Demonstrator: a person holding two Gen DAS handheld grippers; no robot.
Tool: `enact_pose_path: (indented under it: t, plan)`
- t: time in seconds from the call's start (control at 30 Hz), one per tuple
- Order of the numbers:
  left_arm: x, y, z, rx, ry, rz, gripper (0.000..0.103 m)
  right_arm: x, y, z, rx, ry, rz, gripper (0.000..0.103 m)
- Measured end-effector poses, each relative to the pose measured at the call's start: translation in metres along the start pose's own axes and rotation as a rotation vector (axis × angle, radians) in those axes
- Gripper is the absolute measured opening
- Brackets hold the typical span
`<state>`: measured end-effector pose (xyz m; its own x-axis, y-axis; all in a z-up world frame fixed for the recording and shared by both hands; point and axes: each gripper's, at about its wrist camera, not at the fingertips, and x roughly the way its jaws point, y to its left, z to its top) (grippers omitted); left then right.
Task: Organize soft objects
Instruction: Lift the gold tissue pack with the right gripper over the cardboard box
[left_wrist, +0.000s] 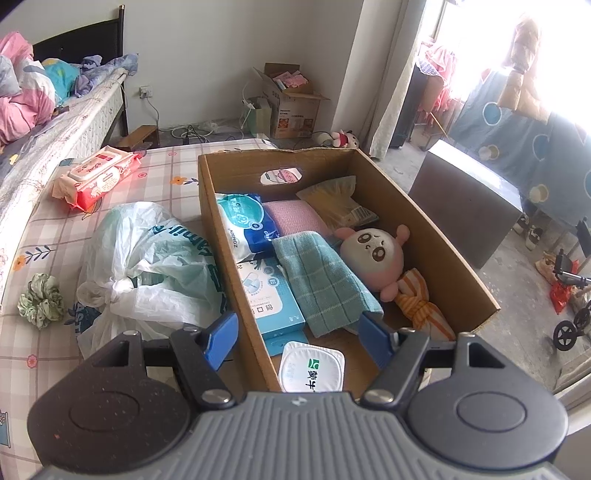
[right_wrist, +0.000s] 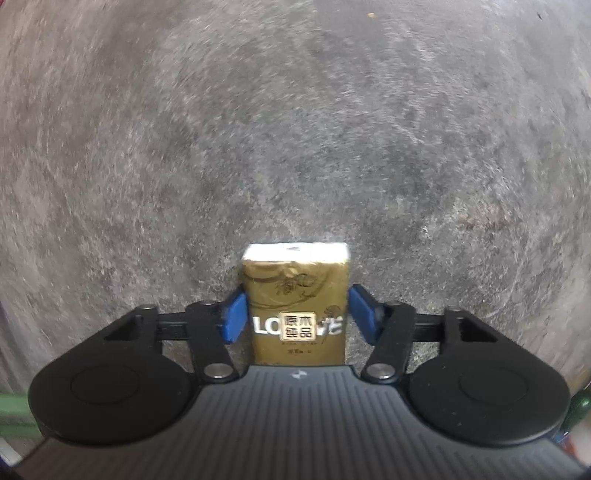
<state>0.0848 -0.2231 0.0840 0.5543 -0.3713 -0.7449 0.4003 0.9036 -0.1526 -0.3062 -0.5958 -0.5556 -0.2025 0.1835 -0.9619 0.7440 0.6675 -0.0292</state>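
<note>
Partly filled, the cardboard box (left_wrist: 436, 236) sits ahead of the empty, spread left gripper (left_wrist: 299, 338); the plastic bag (left_wrist: 147, 266), scrunchie (left_wrist: 40, 301) and wipes pack (left_wrist: 98, 175) remain outside it, while the right gripper (right_wrist: 297, 317) pinches a gold tissue pack (right_wrist: 295, 295) on the floor (right_wrist: 295, 129).

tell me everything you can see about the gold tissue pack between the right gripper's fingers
The tissue pack is a small rectangular block in shiny gold plastic wrap, with white letters, a square gold label of Chinese characters and faint swirl drawings on its face. Its far end shows white. It stands on the grey concrete floor, pointing away from the camera. The right gripper straddles its middle: both blue pads sit against its sides, so it looks gripped. No dents or tears show.
</note>
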Motion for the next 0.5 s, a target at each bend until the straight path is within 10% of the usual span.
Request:
enact_pose_path:
  t: [0.27,0.5]
  plan:
    - [-0.002,0.008,-0.003,-0.004,-0.021,-0.030,0.073,-0.051,-0.039,-0.012,0.160,-0.107,0.028,0.051]
    - [-0.003,0.027,-0.005,-0.028,-0.046,-0.067,0.073,-0.232,-0.087,-0.023,0.385,-0.626,0.177,0.051]
